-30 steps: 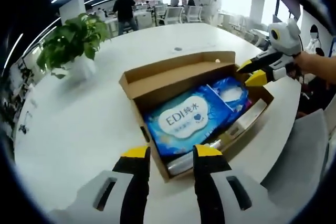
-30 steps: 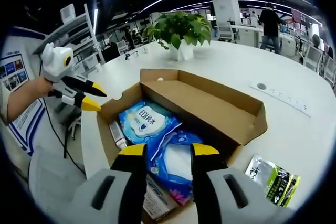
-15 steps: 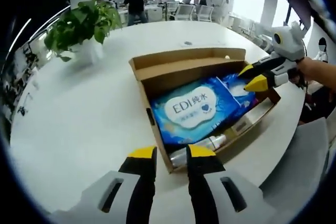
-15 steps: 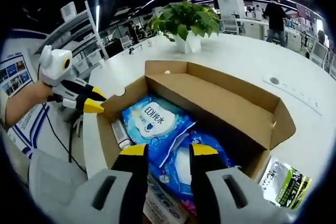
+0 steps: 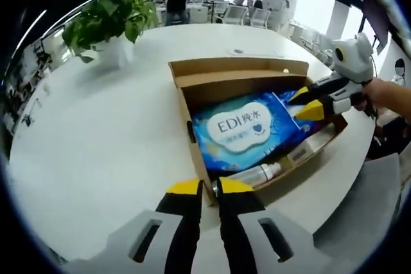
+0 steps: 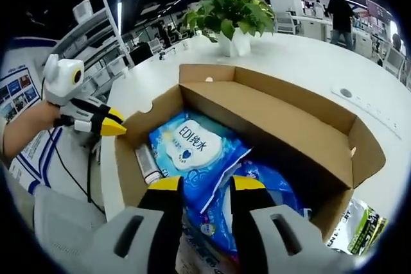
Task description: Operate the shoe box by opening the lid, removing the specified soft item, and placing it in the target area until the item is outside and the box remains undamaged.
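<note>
right gripper (image 6: 200, 184) over open shoe box (image 6: 282, 117) (wipes pack (image 6: 192, 147) inside).

A white surface (image 5: 96, 139) carries a potted plant (image 5: 112, 20) in a white pot, well apart from the box. A green and silver packet (image 6: 359, 226) lies on the surface just beside the box's corner. A round grommet (image 6: 347, 93) sits in the surface. Office chairs (image 5: 228, 14) and a standing person (image 5: 174, 1) are far behind. Shelving (image 6: 96, 36) stands to one side.
</note>
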Motion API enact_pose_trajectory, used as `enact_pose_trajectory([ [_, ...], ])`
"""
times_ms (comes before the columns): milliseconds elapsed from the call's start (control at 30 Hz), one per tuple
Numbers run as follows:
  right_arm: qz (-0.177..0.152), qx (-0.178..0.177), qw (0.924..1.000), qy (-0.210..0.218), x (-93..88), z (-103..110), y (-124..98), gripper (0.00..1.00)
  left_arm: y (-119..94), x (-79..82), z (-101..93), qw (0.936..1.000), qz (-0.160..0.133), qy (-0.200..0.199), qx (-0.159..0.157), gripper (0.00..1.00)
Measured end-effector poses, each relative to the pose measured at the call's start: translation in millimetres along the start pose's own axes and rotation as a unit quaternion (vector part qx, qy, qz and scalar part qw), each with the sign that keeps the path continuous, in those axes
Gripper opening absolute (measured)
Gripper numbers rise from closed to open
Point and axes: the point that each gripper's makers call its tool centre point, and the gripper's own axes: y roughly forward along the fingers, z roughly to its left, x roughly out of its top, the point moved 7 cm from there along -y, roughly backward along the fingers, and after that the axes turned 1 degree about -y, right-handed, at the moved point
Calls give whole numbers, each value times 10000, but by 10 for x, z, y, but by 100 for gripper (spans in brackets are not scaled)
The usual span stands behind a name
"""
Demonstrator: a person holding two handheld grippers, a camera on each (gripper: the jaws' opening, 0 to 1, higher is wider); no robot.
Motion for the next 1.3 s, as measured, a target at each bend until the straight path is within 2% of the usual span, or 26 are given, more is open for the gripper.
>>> enact_pose_trajectory([
  [433,-17,41,9996,276,2,3,167,18,8,-14,11,9999,-37,-132,-30,5],
  [567,-33,54,9987,514,5,-11,215,16,13,-13,10,9999,-19,-144,-30,5],
  [667,-17,6,9977,679,-11,-30,276,13,15,-14,13,9998,-23,-171,-32,5],
  [733,19,-127,9973,724,-24,-55,292,6,14,-15,15,9998,-29,-182,-37,5],
  [767,50,-251,9977,630,-30,-89,279,3,13,-14,16,9998,-30,-181,-39,5],
  [800,35,-124,9976,681,-27,-54,275,3,12,-14,17,9998,-31,-187,-35,5],
  [933,-15,-94,9969,785,-16,-47,209,2,8,-14,14,9998,-40,-198,-20,5],
  [1300,-155,-220,9960,847,-10,-91,43,0,3,-19,2,9997,-93,-229,48,4],
])
